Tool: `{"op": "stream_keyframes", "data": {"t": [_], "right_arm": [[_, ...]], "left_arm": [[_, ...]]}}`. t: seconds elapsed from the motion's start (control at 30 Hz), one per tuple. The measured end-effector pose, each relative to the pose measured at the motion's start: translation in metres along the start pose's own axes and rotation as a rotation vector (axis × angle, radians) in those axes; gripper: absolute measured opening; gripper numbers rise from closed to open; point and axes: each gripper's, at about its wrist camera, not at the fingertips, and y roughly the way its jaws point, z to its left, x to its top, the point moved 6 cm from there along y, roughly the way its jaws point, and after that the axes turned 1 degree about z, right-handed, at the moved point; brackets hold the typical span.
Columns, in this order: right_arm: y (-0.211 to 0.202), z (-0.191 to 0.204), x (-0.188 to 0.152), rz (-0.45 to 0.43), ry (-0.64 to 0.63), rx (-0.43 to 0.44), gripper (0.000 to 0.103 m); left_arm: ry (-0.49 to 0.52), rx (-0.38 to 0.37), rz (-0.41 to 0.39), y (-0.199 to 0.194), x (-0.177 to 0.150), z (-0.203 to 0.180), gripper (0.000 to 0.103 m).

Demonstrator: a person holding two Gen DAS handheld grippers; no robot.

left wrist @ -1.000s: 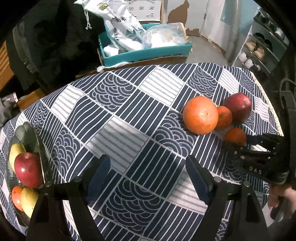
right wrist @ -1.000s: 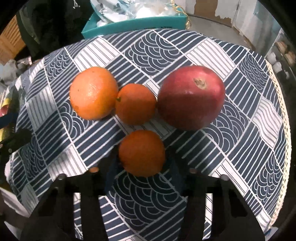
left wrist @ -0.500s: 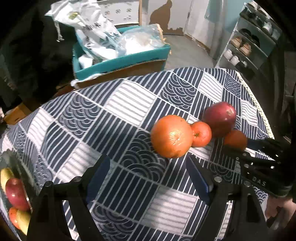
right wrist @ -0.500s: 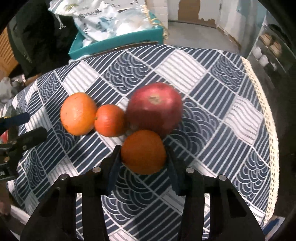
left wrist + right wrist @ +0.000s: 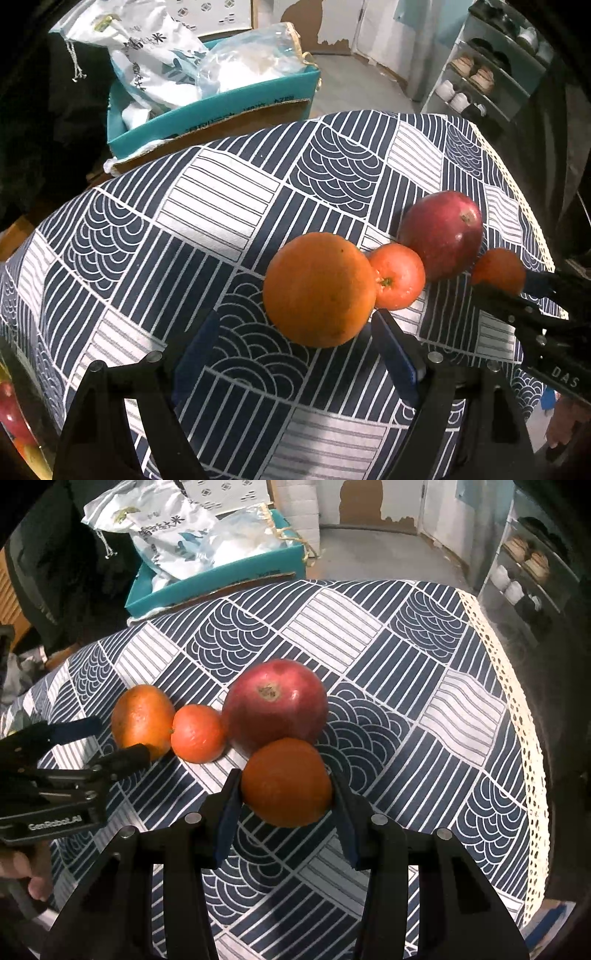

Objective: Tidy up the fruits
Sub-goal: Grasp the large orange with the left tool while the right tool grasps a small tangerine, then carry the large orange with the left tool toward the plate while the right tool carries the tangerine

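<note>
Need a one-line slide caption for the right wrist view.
Right gripper shut on a small orange, beside a red apple on the patterned tablecloth.

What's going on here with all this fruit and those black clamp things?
A person is sorting fruit with two handheld grippers. The right gripper is shut on a small orange tangerine. The left gripper hangs open just short of the big round orange. A second small tangerine and a dark red apple sit on the blue patterned tablecloth.
</note>
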Motion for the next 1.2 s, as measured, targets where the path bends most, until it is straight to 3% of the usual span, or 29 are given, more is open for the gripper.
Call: {"op": "stream_keyframes", "data": {"t": [0.23, 0.37, 0.7, 1.2], "right_arm": [[0.002, -0.003, 0.002, -0.005, 0.009, 0.002, 0.046], [0.002, -0.003, 0.002, -0.005, 0.006, 0.0, 0.046], [-0.002, -0.002, 0.002, -0.021, -0.012, -0.01, 0.046], [-0.031, 0.023, 0.019, -0.095, -0.077, -0.03, 0.046]], "left_arm": [[-0.012, -0.04, 0.0, 0.01, 0.003, -0.002, 0.082], [-0.008, -0.091, -0.002, 0.012, 0.004, -0.008, 0.065], [0.026, -0.061, -0.008, 0.005, -0.003, -0.008, 0.063], [-0.057, -0.013, -0.063, -0.04, -0.017, 0.019, 0.063]]}}
